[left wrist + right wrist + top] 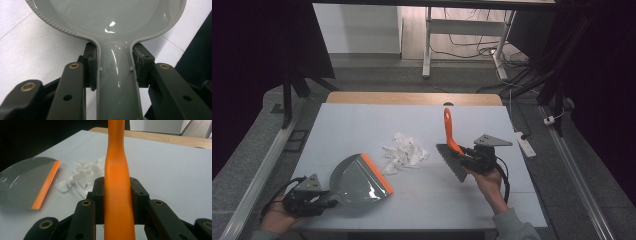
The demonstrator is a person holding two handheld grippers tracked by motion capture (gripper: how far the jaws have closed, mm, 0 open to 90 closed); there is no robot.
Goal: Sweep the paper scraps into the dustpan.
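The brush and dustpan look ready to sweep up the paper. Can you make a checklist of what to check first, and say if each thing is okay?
1. Left gripper clamps the dustpan by its handle: ok.
2. Right gripper clamps the brush by its orange handle: ok.
3. The dustpan's orange lip faces the crumpled paper scraps: ok.
4. The lip lies flat on the table: cannot tell.
5. The scraps sit between brush and dustpan: ok.
6. The bristles touch the table behind the scraps: cannot tell; they are still apart from the pile.
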